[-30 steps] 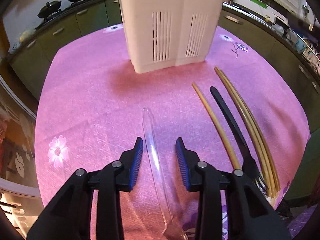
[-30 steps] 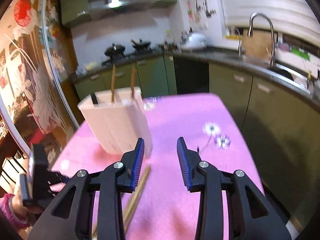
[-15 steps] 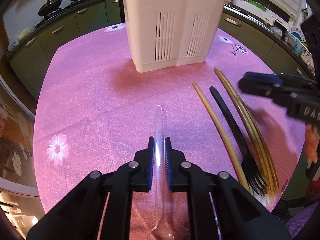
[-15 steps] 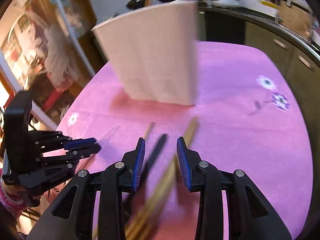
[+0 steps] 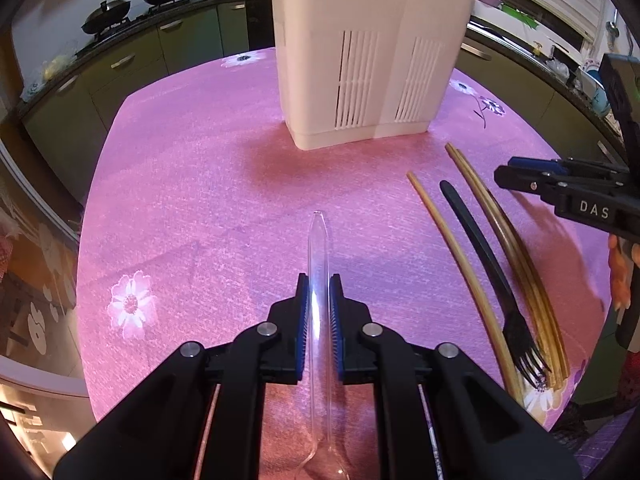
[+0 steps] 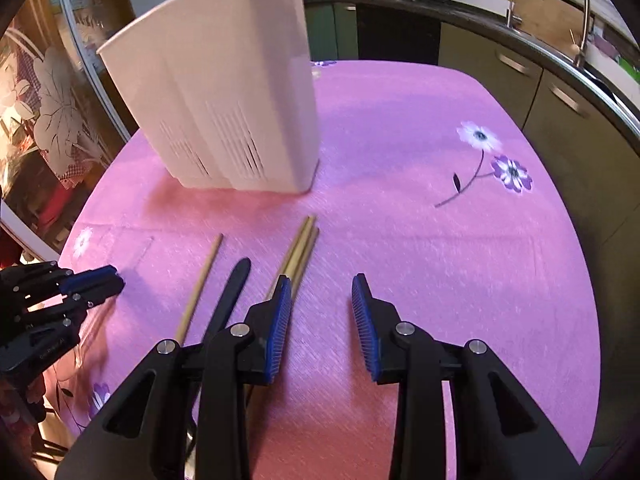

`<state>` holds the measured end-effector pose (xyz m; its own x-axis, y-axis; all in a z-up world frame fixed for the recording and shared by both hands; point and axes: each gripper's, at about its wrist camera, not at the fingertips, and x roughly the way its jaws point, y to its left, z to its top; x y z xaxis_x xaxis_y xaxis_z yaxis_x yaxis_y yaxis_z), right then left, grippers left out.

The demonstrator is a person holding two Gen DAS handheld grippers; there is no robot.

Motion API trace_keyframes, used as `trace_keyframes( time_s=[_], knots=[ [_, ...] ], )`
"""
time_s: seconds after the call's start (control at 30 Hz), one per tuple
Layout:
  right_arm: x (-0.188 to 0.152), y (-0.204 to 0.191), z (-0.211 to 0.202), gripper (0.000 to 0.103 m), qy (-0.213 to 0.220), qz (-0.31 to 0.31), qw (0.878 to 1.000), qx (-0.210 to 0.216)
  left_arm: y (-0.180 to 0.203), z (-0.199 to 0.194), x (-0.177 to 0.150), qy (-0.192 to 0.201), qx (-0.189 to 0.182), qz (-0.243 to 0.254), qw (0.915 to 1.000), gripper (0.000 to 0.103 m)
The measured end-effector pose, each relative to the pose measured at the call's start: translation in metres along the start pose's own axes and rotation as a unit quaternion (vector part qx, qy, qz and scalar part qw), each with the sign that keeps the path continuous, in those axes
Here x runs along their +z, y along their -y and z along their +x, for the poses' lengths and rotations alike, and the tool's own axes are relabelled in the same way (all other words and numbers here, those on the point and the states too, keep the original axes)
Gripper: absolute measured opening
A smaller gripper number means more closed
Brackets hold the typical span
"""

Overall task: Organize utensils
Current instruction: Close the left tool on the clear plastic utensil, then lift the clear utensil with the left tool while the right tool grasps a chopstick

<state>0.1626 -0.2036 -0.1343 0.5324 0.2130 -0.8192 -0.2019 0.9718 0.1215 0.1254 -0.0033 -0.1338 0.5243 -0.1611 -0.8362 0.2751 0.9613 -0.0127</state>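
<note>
Left wrist view: the left gripper (image 5: pixel 319 304) at lower centre has its jaws clamped on the handle of a clear spoon (image 5: pixel 318 264), whose bowl lies toward the bottom edge and which appears not yet lifted clear of the pink tablecloth (image 5: pixel 192 184). The white utensil holder (image 5: pixel 360 60) stands upright at upper centre; something wooden shows above its rim at upper right, so at least one item looks already stowed. On the cloth at right lie a single chopstick (image 5: pixel 460 264), a black fork (image 5: pixel 484 264) and a bundle of chopsticks (image 5: pixel 508 240), side by side and well apart from the holder.

Right wrist view: the right gripper (image 6: pixel 322 320) hovers low at bottom centre, jaws apart with nothing between them, its left pad just over the chopstick bundle.

Assessment: task partly done. Outstanding: spoon, fork, single chopstick and bundle all remain to be placed in the holder
</note>
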Motion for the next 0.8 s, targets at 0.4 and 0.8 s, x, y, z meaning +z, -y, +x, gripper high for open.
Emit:
trace_keyframes(
  time_s=[0.4,0.8],
  knots=[
    [-0.001,-0.001,0.002,0.032,-0.010,-0.018,0.999,-0.050,-0.001,-0.001,-0.001,0.001,-0.005,0.000,1.0000,0.010],
    [-0.003,-0.006,0.006,0.033,-0.024,-0.022,0.998,-0.048,-0.002,0.000,-0.001,0.003,-0.005,0.001,1.0000,0.010]
  ],
)
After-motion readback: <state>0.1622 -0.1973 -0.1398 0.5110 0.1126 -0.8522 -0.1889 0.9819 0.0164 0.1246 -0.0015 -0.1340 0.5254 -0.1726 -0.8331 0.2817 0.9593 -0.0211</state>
